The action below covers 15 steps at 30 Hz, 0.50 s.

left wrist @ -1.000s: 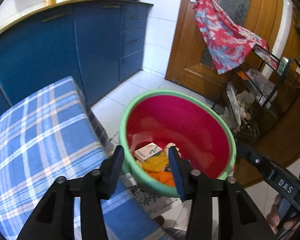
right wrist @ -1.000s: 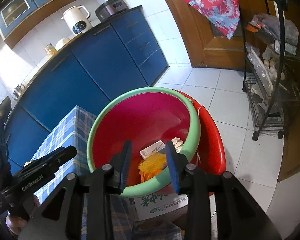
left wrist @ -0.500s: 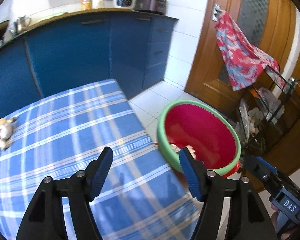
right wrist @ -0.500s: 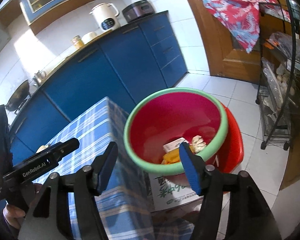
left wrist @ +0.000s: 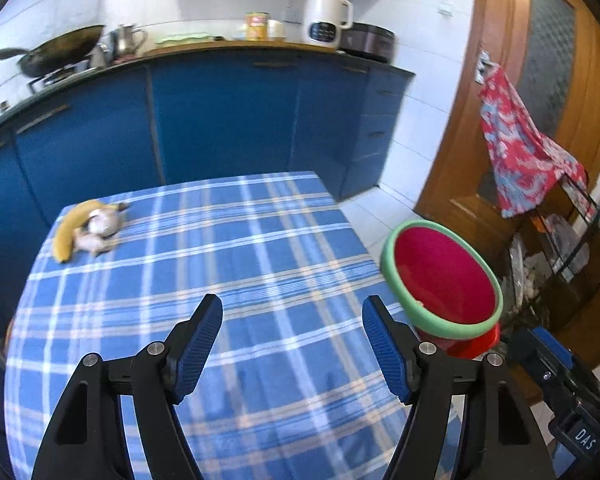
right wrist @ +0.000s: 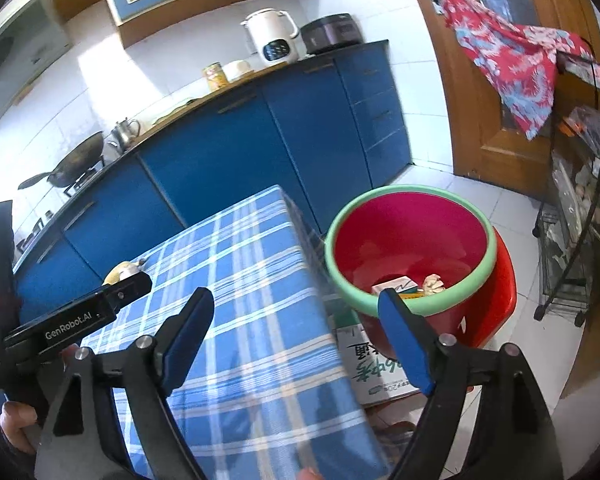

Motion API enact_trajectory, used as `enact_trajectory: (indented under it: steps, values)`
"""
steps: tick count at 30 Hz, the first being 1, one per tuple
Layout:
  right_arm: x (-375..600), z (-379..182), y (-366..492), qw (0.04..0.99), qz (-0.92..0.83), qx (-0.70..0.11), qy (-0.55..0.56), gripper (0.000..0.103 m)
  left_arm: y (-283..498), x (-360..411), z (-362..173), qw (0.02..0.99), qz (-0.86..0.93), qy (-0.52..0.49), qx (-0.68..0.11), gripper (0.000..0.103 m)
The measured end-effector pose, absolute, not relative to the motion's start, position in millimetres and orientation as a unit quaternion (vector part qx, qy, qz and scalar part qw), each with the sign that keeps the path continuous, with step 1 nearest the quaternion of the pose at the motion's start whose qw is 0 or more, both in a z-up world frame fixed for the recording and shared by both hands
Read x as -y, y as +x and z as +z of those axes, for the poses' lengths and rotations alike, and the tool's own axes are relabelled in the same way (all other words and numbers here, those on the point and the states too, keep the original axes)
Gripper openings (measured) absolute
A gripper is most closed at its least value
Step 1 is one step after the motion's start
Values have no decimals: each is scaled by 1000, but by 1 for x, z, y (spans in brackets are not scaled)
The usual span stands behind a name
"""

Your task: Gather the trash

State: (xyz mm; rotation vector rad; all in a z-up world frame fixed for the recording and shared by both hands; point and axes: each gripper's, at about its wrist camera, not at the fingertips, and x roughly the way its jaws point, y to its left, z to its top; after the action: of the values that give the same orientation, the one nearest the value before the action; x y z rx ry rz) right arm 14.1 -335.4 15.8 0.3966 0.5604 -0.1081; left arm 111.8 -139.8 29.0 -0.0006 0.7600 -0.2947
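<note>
A red basin with a green rim point(left wrist: 444, 280) point(right wrist: 410, 240) stands beside the table's right edge; a small carton point(right wrist: 394, 285) and crumpled scraps lie in its bottom. On the blue checked tablecloth point(left wrist: 236, 272) a banana peel with crumpled whitish trash point(left wrist: 86, 226) lies at the far left corner. My left gripper point(left wrist: 292, 340) hangs open over the cloth with nothing between its fingers. My right gripper point(right wrist: 300, 336) is over the table's right edge, its jaws opening and empty, the right finger in front of the basin rim. The left gripper's body point(right wrist: 76, 316) shows in the right wrist view.
Blue kitchen cabinets point(left wrist: 220, 120) run behind the table, with a wok, kettle and cooker on the counter. A wooden door point(left wrist: 540, 80) with a red patterned cloth hanging on it stands at right, beside a wire rack point(right wrist: 580, 220). A cardboard box point(right wrist: 376, 364) sits under the basin.
Both grippers pulled back and up from over the basin toward the table, and both jaws spread wider. The banana peel came into the left wrist view.
</note>
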Motion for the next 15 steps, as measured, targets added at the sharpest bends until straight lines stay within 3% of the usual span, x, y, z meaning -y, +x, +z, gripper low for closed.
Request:
enact_trajectory:
  steps: [15]
  values:
    - [282,29,-13,951,-21,-263,159,90,60,80,41,935,-70,-20,-348,74]
